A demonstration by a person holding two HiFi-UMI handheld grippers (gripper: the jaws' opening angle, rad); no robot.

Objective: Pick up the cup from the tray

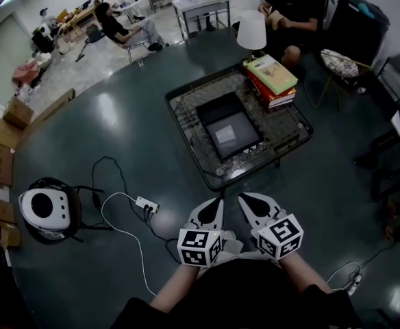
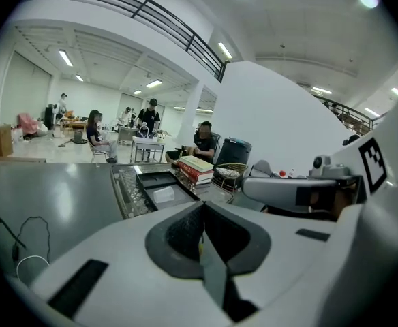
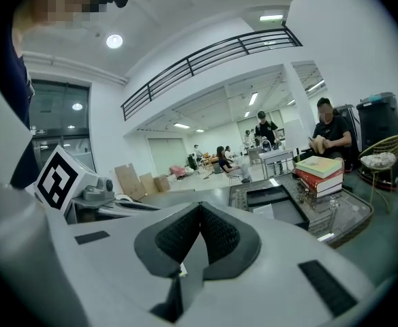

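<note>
At the bottom centre of the head view, the left claw and the right claw are held side by side, tips pointed toward the upper part of the frame. Each claw is closed, its dark pads pressed together with nothing gripped between them. Both are kept short of the near edge of the table and touch nothing on it. To the lower left of the claws, a white power strip with a white cable is seen on the dark floor, and a rounded white device is seen further left. In the centre of the frame, the low table with a patterned top is found, and a black tray is set on its middle. The cup, pale and translucent, is seen inside the tray, toward its near end, well apart from both claws; whether it stands or lies cannot be told. A stack of books is placed on the upper right corner of the table. Just beyond it, a white lamp is seen, and a seated person is visible at the upper right of the frame.
</note>
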